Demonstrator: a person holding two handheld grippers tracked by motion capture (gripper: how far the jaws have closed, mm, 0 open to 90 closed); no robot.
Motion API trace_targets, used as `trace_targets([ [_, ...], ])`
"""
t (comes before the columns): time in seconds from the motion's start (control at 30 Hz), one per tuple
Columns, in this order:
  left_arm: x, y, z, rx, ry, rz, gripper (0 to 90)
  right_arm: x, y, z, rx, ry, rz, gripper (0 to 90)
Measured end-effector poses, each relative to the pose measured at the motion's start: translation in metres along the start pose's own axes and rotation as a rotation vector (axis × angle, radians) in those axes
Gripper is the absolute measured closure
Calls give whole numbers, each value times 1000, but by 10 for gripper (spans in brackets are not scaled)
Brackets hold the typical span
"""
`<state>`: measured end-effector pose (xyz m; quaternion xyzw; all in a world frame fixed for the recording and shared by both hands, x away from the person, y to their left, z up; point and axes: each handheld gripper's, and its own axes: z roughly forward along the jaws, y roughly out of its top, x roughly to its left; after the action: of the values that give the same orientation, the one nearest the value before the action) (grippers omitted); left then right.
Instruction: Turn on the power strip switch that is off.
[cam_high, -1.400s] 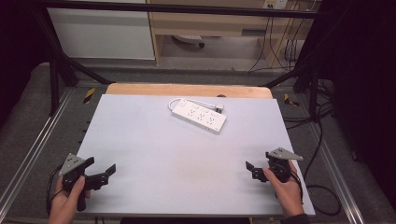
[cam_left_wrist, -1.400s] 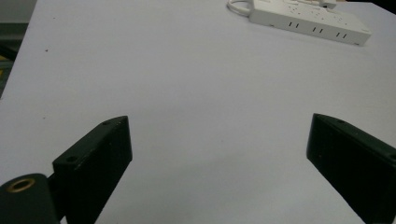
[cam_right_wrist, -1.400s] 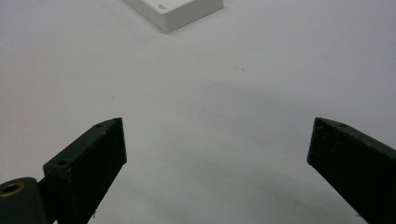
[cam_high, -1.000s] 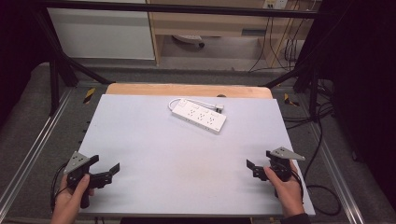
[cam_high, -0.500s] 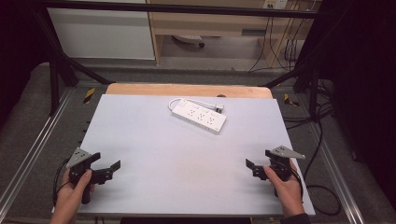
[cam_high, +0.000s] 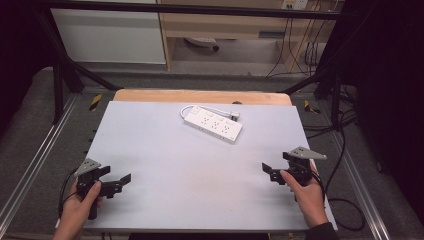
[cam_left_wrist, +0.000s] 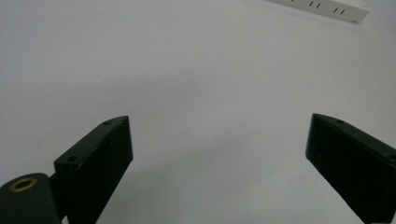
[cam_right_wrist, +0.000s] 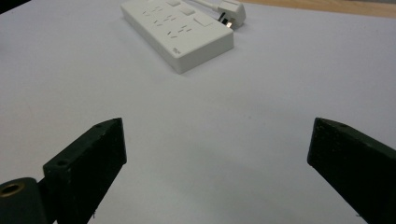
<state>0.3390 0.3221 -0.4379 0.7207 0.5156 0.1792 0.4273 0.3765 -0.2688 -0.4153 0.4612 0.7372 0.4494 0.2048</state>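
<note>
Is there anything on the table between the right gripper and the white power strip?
Nothing visible. The right gripper sits open at the near right of the table, and the surface up to the power strip at the far middle is bare; its plug lies behind it.

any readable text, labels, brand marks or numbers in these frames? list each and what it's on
None readable.
Power strip: a small grey mark on its near side wall in the right gripper view, too small and blurred to read.
Left gripper and right gripper: no lettering visible on the black jaws or grey plates.
White table: no printing.
</note>
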Motion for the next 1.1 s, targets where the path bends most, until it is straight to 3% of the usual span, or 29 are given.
trace_targets([
  [0.27, 0, -2, -2, 4, 23, 7, 73, -1, 24, 1, -9, -5, -7, 52],
  [0.43, -3, -3, -1, 9, 22, 19, 73, -3, 40, 4, -7, 9, -20, 51],
  [0.83, -4, -5, -1, 15, 18, 21, 73, -6, 79, 9, -39, -8, -36, 49],
  [1.1, -3, -5, -1, 18, 21, 21, 73, -9, 97, 14, -52, -20, -44, 43],
])
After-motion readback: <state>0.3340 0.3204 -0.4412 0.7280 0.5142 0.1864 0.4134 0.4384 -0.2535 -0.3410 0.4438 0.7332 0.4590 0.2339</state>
